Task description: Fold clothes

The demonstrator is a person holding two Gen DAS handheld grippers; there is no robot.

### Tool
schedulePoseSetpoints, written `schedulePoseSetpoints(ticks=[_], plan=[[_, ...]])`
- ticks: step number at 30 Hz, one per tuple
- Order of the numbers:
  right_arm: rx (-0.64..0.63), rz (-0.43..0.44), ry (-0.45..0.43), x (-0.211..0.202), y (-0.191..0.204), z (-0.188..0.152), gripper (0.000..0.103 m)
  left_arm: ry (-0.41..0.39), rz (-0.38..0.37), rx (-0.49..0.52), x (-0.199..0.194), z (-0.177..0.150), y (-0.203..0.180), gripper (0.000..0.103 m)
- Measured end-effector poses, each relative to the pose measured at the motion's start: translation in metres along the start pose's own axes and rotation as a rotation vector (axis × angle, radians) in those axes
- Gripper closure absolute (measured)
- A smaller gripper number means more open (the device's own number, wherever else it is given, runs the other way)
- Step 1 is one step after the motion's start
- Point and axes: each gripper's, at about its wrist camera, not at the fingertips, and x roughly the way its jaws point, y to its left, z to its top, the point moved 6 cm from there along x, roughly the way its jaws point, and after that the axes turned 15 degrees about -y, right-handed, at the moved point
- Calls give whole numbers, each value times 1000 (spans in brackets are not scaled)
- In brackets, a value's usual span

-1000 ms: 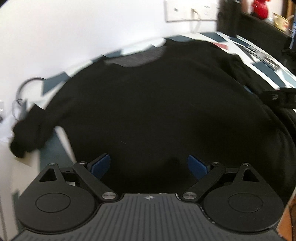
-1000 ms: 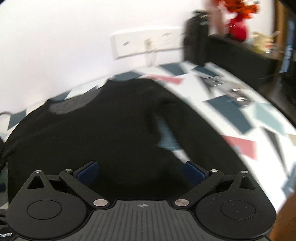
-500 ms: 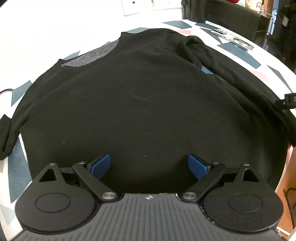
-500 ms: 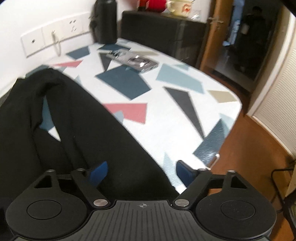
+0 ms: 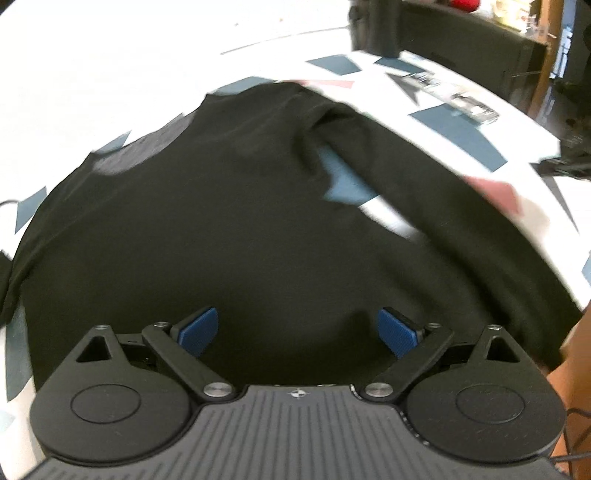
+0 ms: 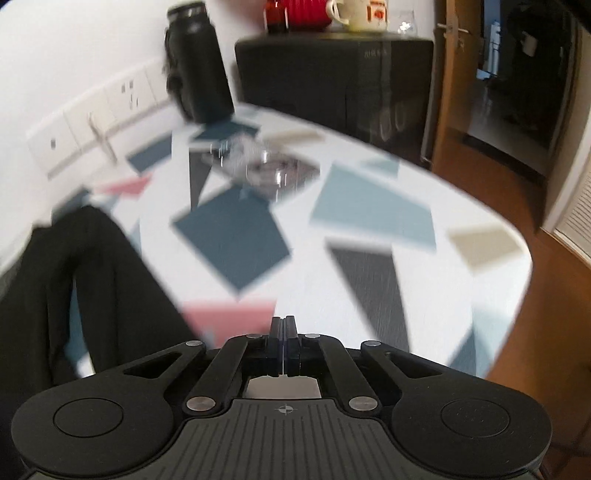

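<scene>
Hovering with its blue pads spread wide and nothing between them, the left gripper (image 5: 297,332) looks down on the black sweater (image 5: 207,229), which lies flat on the patterned table (image 5: 480,136) straight ahead and beneath it. From the right wrist, the right gripper (image 6: 283,332) is pressed fully closed on nothing, over bare tabletop, with the sweater's sleeve off to its left and a black bottle (image 6: 197,62) standing far ahead.

I count one black sweater (image 5: 229,229) on one worktop (image 6: 369,236). I see two claws, the left claw (image 5: 295,332) and the right claw (image 6: 283,332). There is one dark bottle (image 6: 197,62), one black cabinet (image 6: 332,74) with one white mug (image 6: 360,13) on it, and one shiny object (image 6: 266,170) (too blurred to name).
</scene>
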Motion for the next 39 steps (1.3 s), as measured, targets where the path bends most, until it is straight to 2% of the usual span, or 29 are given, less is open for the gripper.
schedulePoseSetpoints(ticks=[1, 2, 3, 4, 5, 6, 8, 10, 12, 13, 14, 15, 17, 19, 22, 23, 24, 27, 30, 34, 35, 36, 39], plan=[[-9, 41, 6, 6, -1, 8, 101, -8, -10, 17, 0, 5, -13, 8], [-18, 83, 13, 11, -1, 16, 96, -17, -19, 40, 1, 9, -26, 8], [-59, 143, 44, 18, 8, 15, 85, -27, -7, 72, 1, 12, -37, 8], [-104, 206, 79, 23, 19, 13, 80, -29, 24, 91, 2, 13, -43, 8], [-169, 240, 93, 27, 31, 9, 70, -26, 60, 97, 2, 12, -45, 8], [-237, 269, 104, 30, 43, 5, 64, -22, 95, 103, 3, 12, -48, 8], [-377, 321, 104, 30, 70, -8, 58, 14, 99, 43, 4, 8, -46, 8], [-459, 392, 123, 31, 90, -20, 46, 51, 102, -23, 5, 4, -41, 8], [-513, 427, 132, 35, 101, -28, 48, 75, 105, -58, 7, 0, -39, 8], [-547, 435, 125, 37, 105, -30, 61, 86, 107, -72, 8, -2, -38, 8], [-583, 431, 101, 37, 106, -29, 97, 97, 105, -87, 9, -4, -38, 8], [-582, 426, 101, 42, 104, -23, 101, 108, 101, -103, 10, -7, -37, 8], [-543, 406, 112, 57, 97, -9, 102, 131, 94, -134, 13, -13, -37, 7], [-524, 331, 82, 79, 85, 12, 102, 155, 86, -166, 15, -18, -36, 8], [-462, 174, -20, 108, 59, 49, 101, 151, 94, -220, 9, -21, -23, 8], [-427, 153, -50, 108, 52, 58, 99, 148, 97, -238, 7, -22, -17, 8], [-384, 168, -60, 104, 47, 65, 93, 144, 104, -256, 5, -22, -13, 8], [-307, 310, -34, 73, 47, 62, 75, 126, 128, -293, -1, -21, 0, 8], [-327, 427, 20, 33, 49, 29, 75, 96, 146, -311, -9, -21, 8, 8], [-345, 497, 141, -25, 57, -44, 74, 46, 101, -338, -22, -22, 13, 8], [-362, 497, 165, -37, 61, -60, 73, 26, 107, -326, -26, -23, 16, 8], [-391, 476, 155, -45, 65, -70, 69, 1, 125, -302, -30, -25, 19, 8], [-482, 408, 108, -67, 76, -99, 68, -64, 250, -183, -48, -37, 36, 8]])
